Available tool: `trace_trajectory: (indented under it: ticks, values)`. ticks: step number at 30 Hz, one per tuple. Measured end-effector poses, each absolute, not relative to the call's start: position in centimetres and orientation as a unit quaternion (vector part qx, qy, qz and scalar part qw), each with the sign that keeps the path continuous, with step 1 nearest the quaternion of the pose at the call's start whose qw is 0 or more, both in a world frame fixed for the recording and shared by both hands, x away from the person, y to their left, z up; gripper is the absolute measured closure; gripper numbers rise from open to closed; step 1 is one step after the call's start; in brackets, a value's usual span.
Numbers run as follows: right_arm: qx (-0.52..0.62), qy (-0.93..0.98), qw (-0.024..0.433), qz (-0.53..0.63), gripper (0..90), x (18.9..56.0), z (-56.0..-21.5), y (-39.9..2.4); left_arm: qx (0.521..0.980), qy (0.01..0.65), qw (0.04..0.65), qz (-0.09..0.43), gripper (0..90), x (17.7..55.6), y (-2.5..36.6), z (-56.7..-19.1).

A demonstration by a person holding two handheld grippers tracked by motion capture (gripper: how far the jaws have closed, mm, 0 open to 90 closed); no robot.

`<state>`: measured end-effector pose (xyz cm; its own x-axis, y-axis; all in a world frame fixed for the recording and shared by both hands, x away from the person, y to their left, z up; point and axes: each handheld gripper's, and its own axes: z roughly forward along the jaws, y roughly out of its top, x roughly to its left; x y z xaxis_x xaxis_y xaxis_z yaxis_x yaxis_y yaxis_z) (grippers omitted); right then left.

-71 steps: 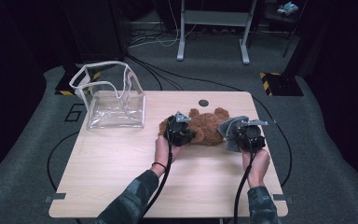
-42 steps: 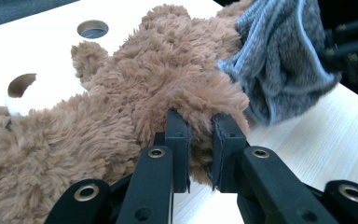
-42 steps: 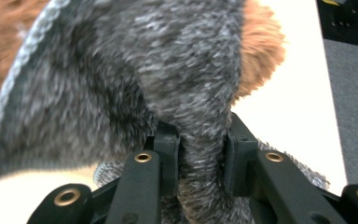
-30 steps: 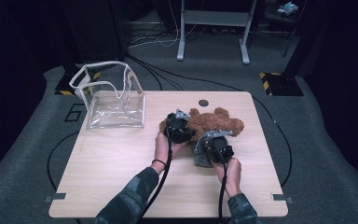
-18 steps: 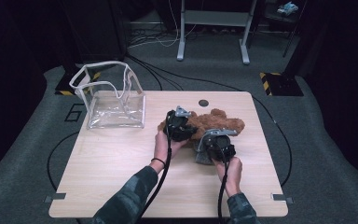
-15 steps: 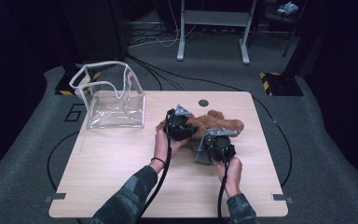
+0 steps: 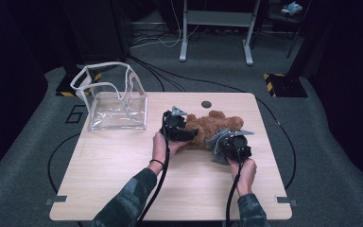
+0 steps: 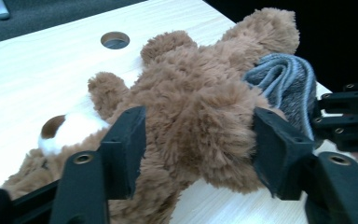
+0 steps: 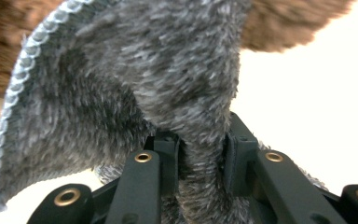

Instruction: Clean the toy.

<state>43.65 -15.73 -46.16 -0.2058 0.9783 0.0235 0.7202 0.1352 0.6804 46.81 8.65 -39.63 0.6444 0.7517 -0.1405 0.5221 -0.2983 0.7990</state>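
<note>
Brown plush teddy bear (image 8: 186, 107) lies on its side on the light wooden table (image 7: 123, 179), at the middle of the far half, with a grey knitted fabric piece (image 9: 135, 88) against its lower body.

Left gripper (image 8: 200, 144): the jaws have just been opening and now stand about half apart on either side of the bear's furry torso. The fur bulges between them, but whether the pads press on it cannot be told. This stance appears to steady the toy while the other hand works the fabric.

Right gripper (image 9: 200, 163): the jaws are nearly together, pinching a bunched fold of the grey fabric. The remaining cloth fans upward and to the left, with its ribbed edge free. A grip on the fold, not on the bear, lets the cloth be pulled separately from the toy.

In the high view, both hands meet at the bear, left (image 7: 177, 127) at its head end, right (image 7: 229, 146) at the near side. A clear plastic bag with white trim (image 7: 113, 97) stands open at the far left corner, well apart.
</note>
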Motion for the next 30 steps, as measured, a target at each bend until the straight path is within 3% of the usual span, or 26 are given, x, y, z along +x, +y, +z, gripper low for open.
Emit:
trace_trajectory:
  ticks: [6, 18, 30]
  values:
    - [0.586, 0.723, 0.218, 0.292, 71.2, 42.5, -46.8, -16.3, 0.791, 0.402, 0.441, 0.133, 31.1, 46.6, 10.0, -40.2]
    - [0.512, 0.787, 0.192, 0.288, 71.3, 40.0, -48.0, -10.7, 0.780, 0.412, 0.452, 0.131, 25.5, 45.8, 12.6, -40.6]
    - [0.537, 0.769, 0.195, 0.287, 71.4, 42.2, -48.5, -10.4, 0.780, 0.424, 0.434, 0.154, 22.6, 44.6, 15.9, -42.4]
